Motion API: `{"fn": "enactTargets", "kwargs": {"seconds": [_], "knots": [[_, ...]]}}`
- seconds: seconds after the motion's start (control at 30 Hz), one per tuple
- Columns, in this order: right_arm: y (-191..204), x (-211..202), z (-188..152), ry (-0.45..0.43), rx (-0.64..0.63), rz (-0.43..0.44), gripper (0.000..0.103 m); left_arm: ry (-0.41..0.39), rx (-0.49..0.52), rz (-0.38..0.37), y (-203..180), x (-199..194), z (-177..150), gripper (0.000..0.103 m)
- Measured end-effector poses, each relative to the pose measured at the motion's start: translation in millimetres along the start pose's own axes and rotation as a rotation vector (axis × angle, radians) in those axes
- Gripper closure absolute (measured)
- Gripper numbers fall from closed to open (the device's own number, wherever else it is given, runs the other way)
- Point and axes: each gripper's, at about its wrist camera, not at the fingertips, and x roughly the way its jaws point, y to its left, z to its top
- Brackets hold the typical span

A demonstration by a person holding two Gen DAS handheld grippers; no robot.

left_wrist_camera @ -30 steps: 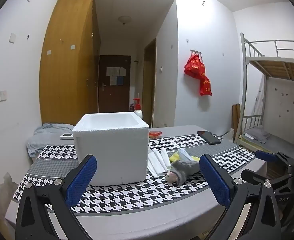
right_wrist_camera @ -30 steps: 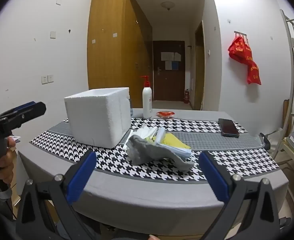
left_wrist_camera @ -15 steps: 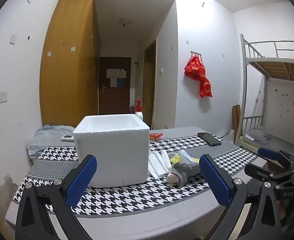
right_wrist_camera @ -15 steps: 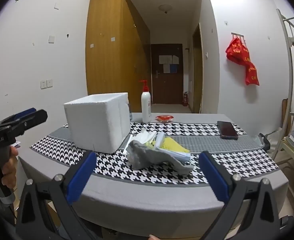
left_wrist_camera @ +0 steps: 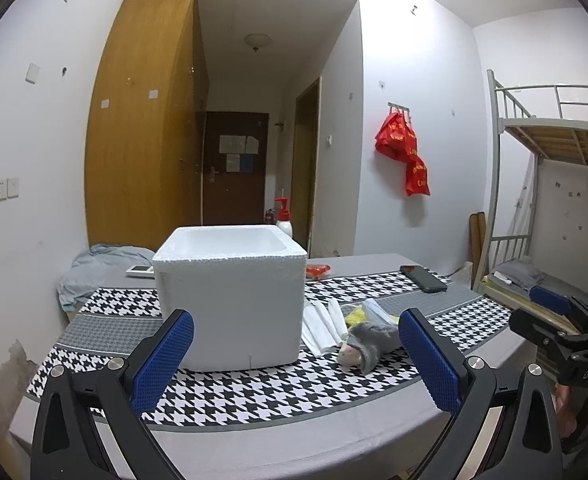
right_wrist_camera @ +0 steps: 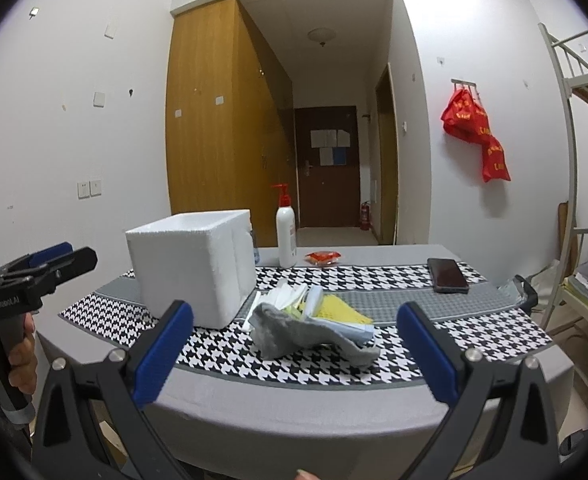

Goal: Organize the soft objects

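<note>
A white foam box [left_wrist_camera: 229,296] stands open-topped on the table, also in the right wrist view [right_wrist_camera: 193,268]. Right of it lies a pile of soft things: a grey sock [left_wrist_camera: 370,342] [right_wrist_camera: 294,332], white folded cloths [left_wrist_camera: 326,326] [right_wrist_camera: 283,296] and a yellow cloth [right_wrist_camera: 340,308]. My left gripper [left_wrist_camera: 294,356] is open and empty, held before the table's front edge facing the box. My right gripper [right_wrist_camera: 294,352] is open and empty, held before the front edge facing the pile. Each gripper shows at the other view's edge.
The table [left_wrist_camera: 253,440] has a houndstooth runner [right_wrist_camera: 434,344]. On it are a black phone [right_wrist_camera: 448,276], a pump bottle [right_wrist_camera: 285,236], a red packet [right_wrist_camera: 322,257] and a light blue cloth [left_wrist_camera: 101,264]. A bunk bed [left_wrist_camera: 554,208] stands at the right.
Both grippers have risen a little and drifted slightly; the box and pile sit lower in view. Nothing on the table has moved.
</note>
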Motion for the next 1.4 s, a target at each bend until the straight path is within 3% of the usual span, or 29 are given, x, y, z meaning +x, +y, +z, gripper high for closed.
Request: {"fn": "enactTargets", "kwargs": {"seconds": [1.4], "knots": [[6.3, 5.8, 0.4, 0.021, -0.023, 0.003, 0.000, 0.021, -0.007, 0.009, 3.8, 3.8, -0.8, 0.001]]}}
